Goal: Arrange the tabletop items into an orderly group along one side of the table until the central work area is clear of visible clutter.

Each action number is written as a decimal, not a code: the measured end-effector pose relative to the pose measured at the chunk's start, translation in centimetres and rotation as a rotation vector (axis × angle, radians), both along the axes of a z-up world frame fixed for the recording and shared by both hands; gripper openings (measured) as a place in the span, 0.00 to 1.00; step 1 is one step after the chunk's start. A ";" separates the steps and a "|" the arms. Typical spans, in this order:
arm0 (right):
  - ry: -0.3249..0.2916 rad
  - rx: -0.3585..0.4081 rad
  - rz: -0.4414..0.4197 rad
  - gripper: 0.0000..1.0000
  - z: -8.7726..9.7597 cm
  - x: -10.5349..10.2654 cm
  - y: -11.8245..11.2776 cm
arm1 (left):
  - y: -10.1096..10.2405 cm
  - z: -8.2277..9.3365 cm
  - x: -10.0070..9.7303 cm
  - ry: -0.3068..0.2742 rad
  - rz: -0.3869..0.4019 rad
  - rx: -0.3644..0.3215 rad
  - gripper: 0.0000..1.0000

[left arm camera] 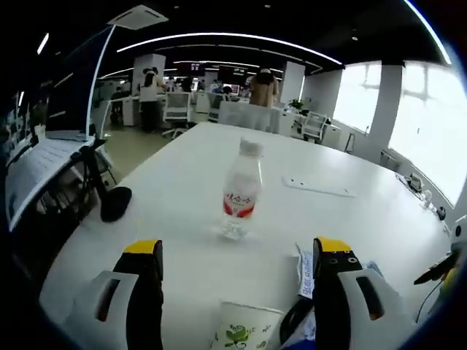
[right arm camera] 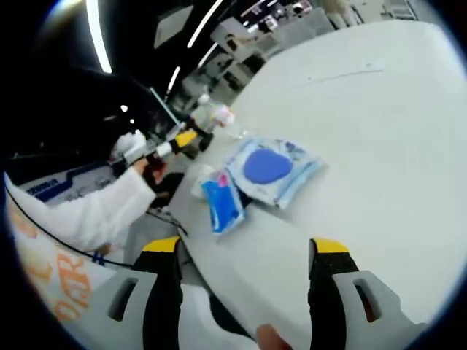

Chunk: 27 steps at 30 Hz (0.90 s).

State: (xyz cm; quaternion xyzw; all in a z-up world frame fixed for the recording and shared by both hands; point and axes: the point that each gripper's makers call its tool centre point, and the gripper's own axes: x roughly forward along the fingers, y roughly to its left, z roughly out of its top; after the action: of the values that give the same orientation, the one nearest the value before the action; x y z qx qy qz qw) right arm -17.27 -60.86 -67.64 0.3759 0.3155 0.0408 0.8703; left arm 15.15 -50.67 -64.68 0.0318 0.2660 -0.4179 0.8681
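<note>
A clear plastic bottle (left arm camera: 241, 189) with a red label and white cap stands upright on the white table (left arm camera: 190, 168), ahead of my left gripper (left arm camera: 237, 251). That gripper is open, with nothing between its jaws. A paper cup (left arm camera: 244, 332) with a green leaf print sits just below the jaws. My right gripper (right arm camera: 246, 248) is open above the table edge (right arm camera: 379, 146). Ahead of it lie a wipes pack (right arm camera: 273, 169) with a blue oval and a small blue packet (right arm camera: 221, 204). The left gripper (right arm camera: 195, 138), held by a white-sleeved arm, points toward the bottle (right arm camera: 219, 117).
A black object (left arm camera: 115, 204) rests at the table's left edge, beside chairs and a white desk. A flat cable cover (left arm camera: 317, 187) is set in the tabletop. A packet edge (left arm camera: 305, 273) shows by the left gripper's right jaw. People stand in the office far behind.
</note>
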 end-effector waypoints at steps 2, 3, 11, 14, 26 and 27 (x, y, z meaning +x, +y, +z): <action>-0.002 -0.001 -0.002 0.70 0.0 -0.1 -0.1 | 0.3 -0.2 -0.5 0.008 0.003 0.003 0.85; -0.003 -0.002 -0.003 0.70 0.1 -0.1 -0.1 | 0.4 -0.3 -0.7 0.011 0.003 0.006 0.85; -0.011 -0.009 0.014 0.70 0.3 -0.1 0.2 | 1.0 -0.9 -0.5 0.020 0.004 0.013 0.83; -0.004 -0.073 0.059 0.70 0.1 -0.2 0.3 | 1.0 -0.8 -1.1 0.021 -0.007 0.024 0.82; 0.000 -0.129 0.107 0.71 0.0 -0.4 0.8 | 1.6 -1.3 -2.7 0.053 -0.023 0.032 0.81; -0.002 -0.129 0.107 0.71 0.0 -0.5 0.7 | 1.7 -1.4 -2.8 0.052 -0.027 0.042 0.81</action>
State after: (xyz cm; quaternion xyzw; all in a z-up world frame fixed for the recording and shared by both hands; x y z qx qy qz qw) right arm -17.78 -60.13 -67.63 0.3018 0.3364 0.0673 0.8895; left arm 12.30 -48.98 -66.10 0.0426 0.2968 -0.4246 0.8543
